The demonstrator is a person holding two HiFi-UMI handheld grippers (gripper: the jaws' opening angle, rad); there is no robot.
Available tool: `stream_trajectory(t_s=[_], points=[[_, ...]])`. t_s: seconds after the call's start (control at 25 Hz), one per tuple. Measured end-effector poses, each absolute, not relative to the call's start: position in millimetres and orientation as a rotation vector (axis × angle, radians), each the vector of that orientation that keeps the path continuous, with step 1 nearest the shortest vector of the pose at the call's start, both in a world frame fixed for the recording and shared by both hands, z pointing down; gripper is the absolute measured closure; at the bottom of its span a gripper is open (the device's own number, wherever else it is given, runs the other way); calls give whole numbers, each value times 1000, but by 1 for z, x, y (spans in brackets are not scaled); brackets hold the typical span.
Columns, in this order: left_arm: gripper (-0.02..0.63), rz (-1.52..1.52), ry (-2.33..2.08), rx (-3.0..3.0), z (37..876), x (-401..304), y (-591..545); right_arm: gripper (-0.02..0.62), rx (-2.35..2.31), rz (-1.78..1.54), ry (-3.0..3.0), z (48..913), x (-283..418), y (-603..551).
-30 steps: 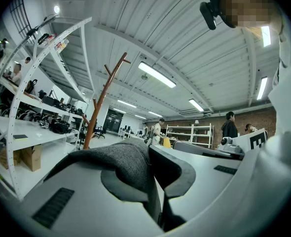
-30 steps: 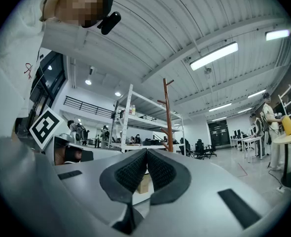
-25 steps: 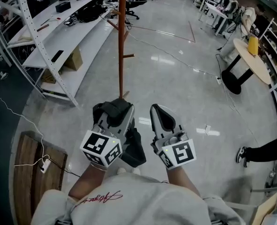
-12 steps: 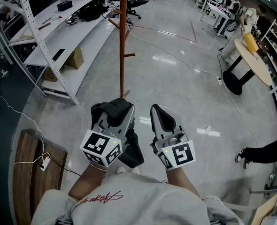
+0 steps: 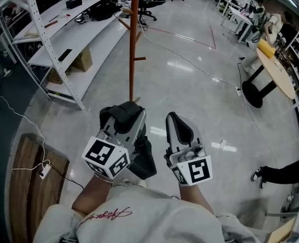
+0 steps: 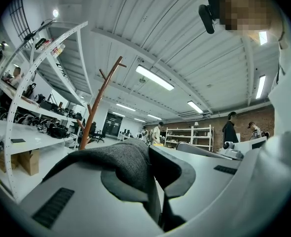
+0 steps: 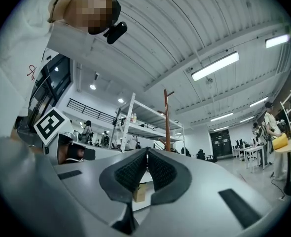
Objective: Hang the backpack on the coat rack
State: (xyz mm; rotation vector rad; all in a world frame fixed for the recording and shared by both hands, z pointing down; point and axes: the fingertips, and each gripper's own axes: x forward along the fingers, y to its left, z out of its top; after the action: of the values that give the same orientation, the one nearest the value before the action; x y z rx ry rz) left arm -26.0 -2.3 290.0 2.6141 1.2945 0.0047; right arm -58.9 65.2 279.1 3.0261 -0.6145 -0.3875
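A dark backpack (image 5: 143, 160) hangs under my left gripper (image 5: 124, 116), which is shut on its grey fabric handle (image 6: 127, 163); the handle drapes over the jaw and fills the gap. The brown wooden coat rack (image 5: 133, 44) stands on the floor just ahead, slightly left of centre, with pegs up its pole. It rises as a leaning pole (image 6: 99, 107) in the left gripper view and as an upright pole (image 7: 166, 121) in the right one. My right gripper (image 5: 173, 118) is beside the left, shut with nothing between its pads (image 7: 135, 168).
White metal shelving (image 5: 53, 44) with boxes and gear runs along the left. A wooden bench (image 5: 30, 186) with a power strip sits at bottom left. A round table (image 5: 276, 70) and a person's foot (image 5: 258, 175) are at the right. A cable (image 5: 200, 67) crosses the glossy floor.
My right gripper has edged slightly to the right in the head view. The left gripper keeps its hold on the backpack and stays put.
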Motion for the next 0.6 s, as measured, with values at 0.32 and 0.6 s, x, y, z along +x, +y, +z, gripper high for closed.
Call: stream_trajectory(t_s=[0.32,0.6], points=[[563,-38,1361,2609,273,0,25,575,3045,-427,-613,272,-47,87],[563,3,1479,2533,294,41,55,575,3035,-422,-553,275,3,111]])
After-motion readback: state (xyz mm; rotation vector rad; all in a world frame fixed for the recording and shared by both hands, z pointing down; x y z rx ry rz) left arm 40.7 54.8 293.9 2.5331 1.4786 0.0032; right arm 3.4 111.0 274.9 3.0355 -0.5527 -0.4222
